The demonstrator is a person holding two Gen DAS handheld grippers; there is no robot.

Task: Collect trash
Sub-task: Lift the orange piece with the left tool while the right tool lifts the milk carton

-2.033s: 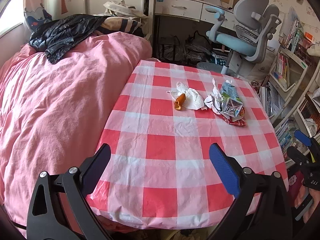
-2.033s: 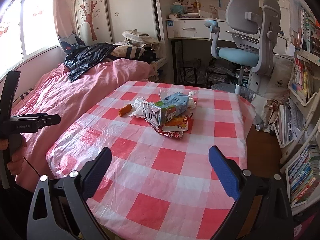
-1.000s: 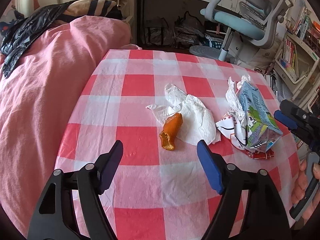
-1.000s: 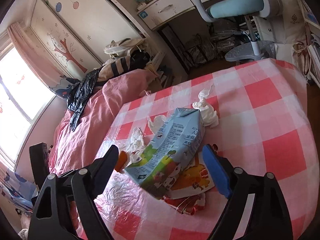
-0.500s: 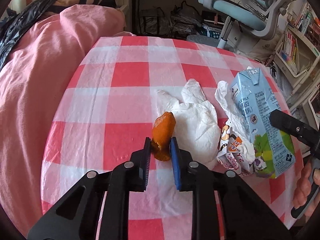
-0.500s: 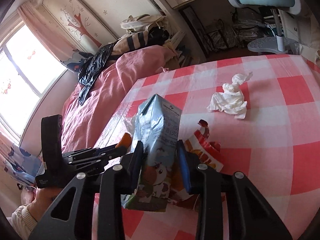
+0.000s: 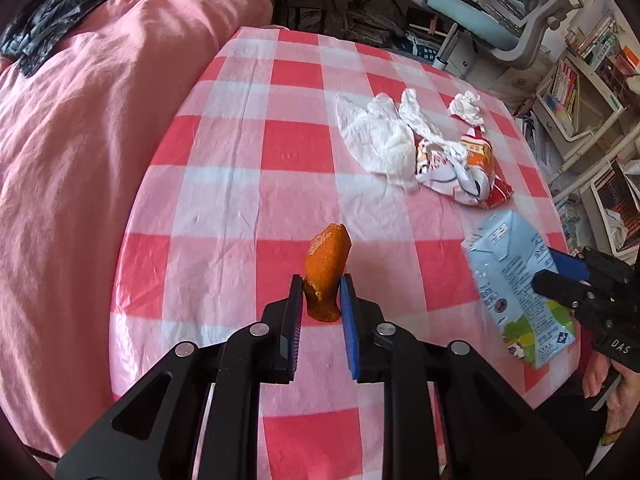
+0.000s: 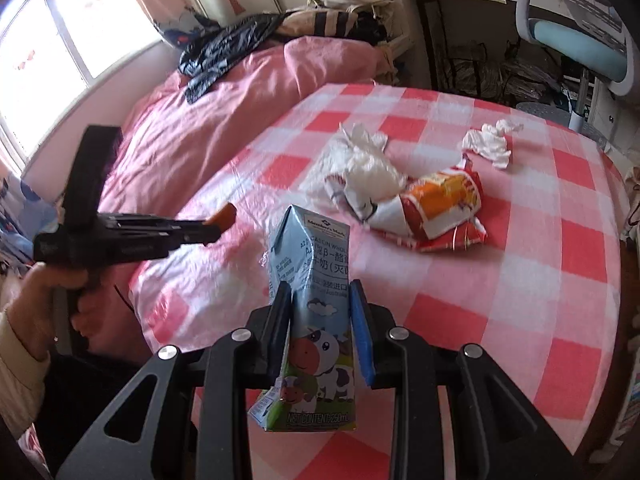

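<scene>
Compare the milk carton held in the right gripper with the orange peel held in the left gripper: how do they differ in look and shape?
The milk carton is a printed, straight-sided box in pale blue with a cartoon cow; the orange peel is a plain orange, irregular scrap. The carton looks much bulkier than the peel. The carton fills the right gripper, whereas the peel is a narrow sliver in the left gripper. Both are clamped and lifted off the checked tablecloth.
</scene>
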